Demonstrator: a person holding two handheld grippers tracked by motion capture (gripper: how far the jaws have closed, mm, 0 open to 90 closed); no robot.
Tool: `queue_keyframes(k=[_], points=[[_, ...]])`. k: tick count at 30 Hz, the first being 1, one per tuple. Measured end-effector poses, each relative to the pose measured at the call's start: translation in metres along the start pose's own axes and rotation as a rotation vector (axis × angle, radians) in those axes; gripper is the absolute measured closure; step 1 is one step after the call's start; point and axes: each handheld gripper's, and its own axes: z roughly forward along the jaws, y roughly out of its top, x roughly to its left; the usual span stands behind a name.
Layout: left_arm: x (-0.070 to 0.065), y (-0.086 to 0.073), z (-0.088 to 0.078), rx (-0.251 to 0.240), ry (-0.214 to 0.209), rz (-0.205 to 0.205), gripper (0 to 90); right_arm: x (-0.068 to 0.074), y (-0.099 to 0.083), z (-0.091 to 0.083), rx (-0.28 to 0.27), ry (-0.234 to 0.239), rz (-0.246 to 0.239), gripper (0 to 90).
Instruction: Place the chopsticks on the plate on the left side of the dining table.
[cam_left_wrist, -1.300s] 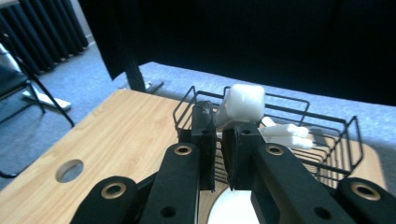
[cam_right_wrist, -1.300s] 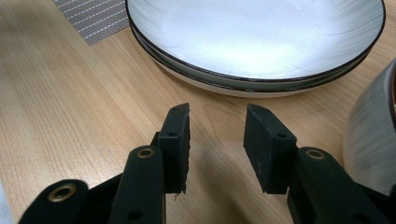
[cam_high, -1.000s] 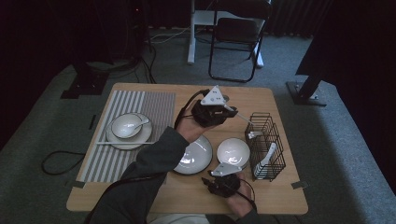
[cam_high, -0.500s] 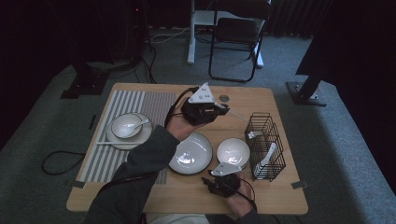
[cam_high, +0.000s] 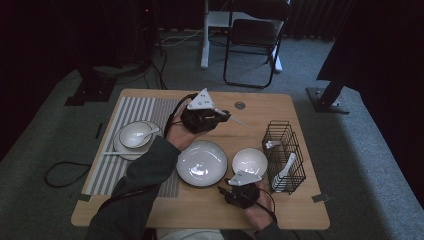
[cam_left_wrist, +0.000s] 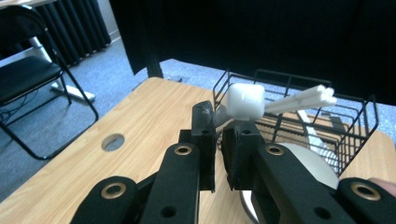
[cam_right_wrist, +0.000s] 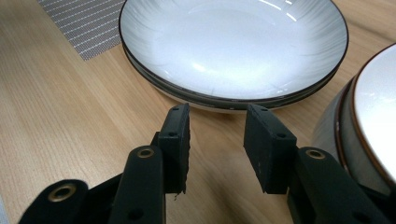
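Above the table's far middle, left gripper (cam_high: 223, 116) pinches a white spoon (cam_left_wrist: 261, 101); right gripper (cam_right_wrist: 217, 135), jaws apart and empty, rests beside the wide plate (cam_right_wrist: 233, 46).

A white spoon (cam_left_wrist: 246, 103) — small and shiny — sticks out level, pinched at its handle, up above the counter (cam_high: 260, 112).
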Motion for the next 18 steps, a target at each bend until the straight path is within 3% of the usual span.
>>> queue_keyframes(k=[18], points=[[0.02, -0.037, -0.026, -0.004, 0.041, -0.086, 84.3, 0.003, 0.019, -0.001, -0.016, 0.016, -0.04, 60.6]])
